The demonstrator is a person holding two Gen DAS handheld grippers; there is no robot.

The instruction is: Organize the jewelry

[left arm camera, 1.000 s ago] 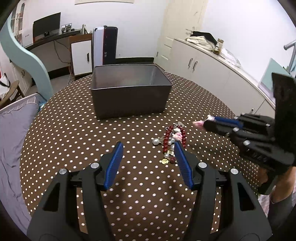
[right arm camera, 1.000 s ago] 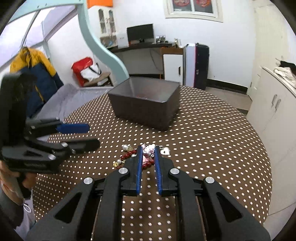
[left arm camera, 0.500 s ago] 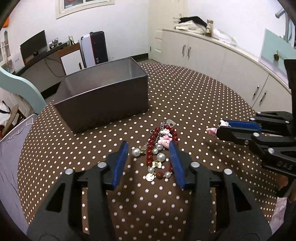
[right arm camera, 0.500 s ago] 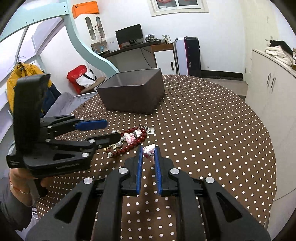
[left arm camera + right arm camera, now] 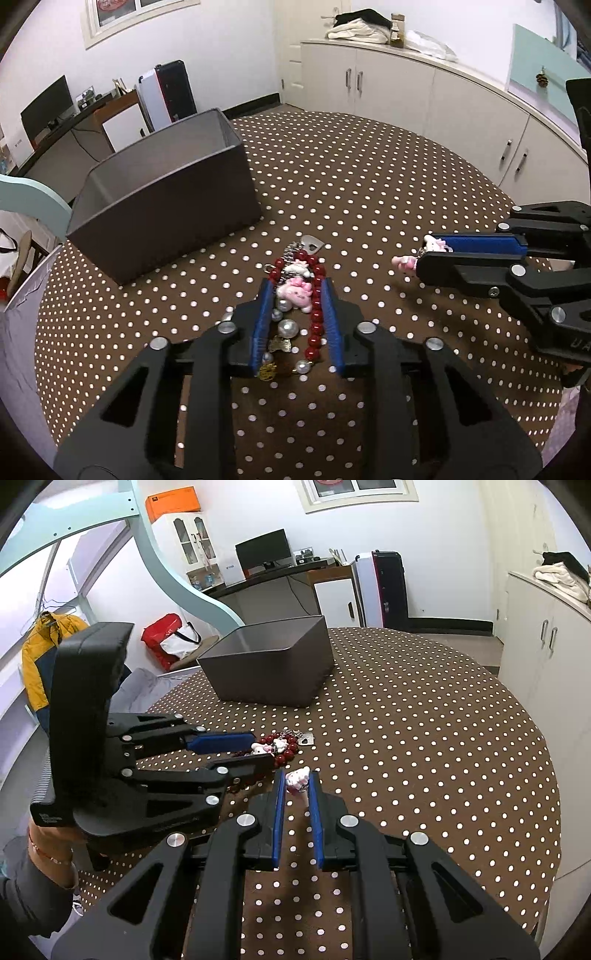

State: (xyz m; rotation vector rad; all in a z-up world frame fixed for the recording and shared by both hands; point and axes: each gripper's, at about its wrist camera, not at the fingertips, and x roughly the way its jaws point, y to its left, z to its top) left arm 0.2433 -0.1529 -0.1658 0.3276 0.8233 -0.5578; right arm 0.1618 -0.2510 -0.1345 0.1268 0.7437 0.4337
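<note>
Two blue-padded fingers of our left gripper (image 5: 298, 295) straddle the beaded jewelry pile (image 5: 295, 306) in the left wrist view, partly open and gripping nothing yet; the pile's long axis runs along the fingers, toward the grey box (image 5: 166, 206) just beyond it. From the right wrist view, our right gripper (image 5: 297, 781) pinches a small pink charm (image 5: 298, 777), beside the pile and farther from the box (image 5: 269, 664), so we judge the left nearer.

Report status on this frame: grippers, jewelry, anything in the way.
Left gripper astride the bead bracelet, jaws closing, not clamped. Right gripper shut on a small pink charm. Box behind, open-topped; path looks clear.
</note>
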